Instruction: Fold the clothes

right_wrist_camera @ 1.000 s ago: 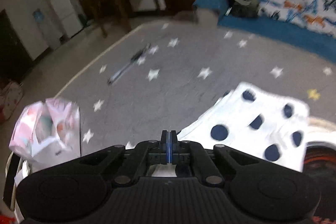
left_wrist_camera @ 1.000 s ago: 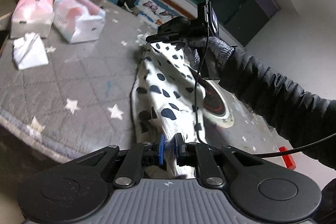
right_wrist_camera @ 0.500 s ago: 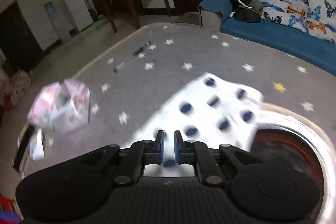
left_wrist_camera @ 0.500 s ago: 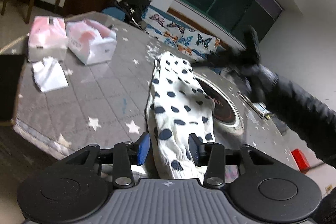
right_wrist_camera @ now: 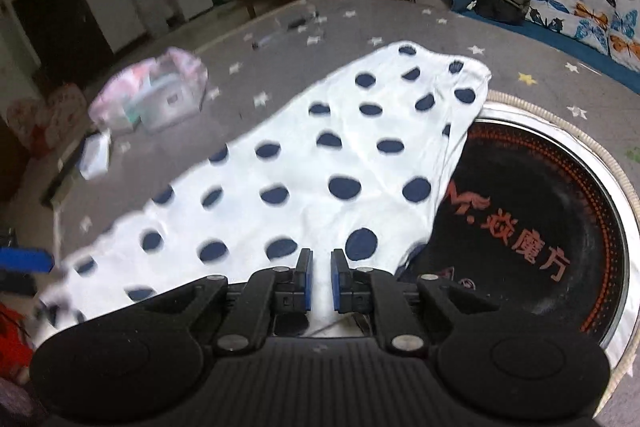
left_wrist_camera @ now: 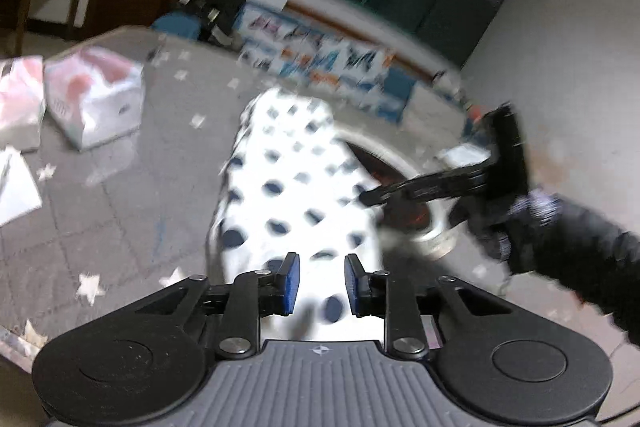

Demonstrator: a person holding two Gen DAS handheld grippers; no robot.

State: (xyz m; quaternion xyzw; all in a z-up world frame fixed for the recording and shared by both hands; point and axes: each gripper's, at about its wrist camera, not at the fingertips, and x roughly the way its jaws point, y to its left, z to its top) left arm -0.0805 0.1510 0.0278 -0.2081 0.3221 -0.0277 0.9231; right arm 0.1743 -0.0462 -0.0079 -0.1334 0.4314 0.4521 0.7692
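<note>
A white garment with dark blue dots (left_wrist_camera: 296,183) lies flat as a long strip on the grey star-patterned table; it also shows in the right wrist view (right_wrist_camera: 320,163). My left gripper (left_wrist_camera: 318,281) is open and empty just above the garment's near end. My right gripper (right_wrist_camera: 321,279) is open and empty above the garment's edge, beside the round black cooktop (right_wrist_camera: 532,211). In the left wrist view the right gripper (left_wrist_camera: 368,197) hovers over the garment's right edge, held by a gloved hand.
Tissue packs (left_wrist_camera: 92,95) and a loose white tissue (left_wrist_camera: 12,183) lie at the table's left. The cooktop's metal rim (left_wrist_camera: 436,235) is set in the table to the right of the garment. A sofa with butterfly print (right_wrist_camera: 580,7) stands beyond the table.
Both grippers have let go of the garment and opened. The garment, held up a second ago, now lies flat on the table. The right gripper has drawn back toward the cooktop side.
</note>
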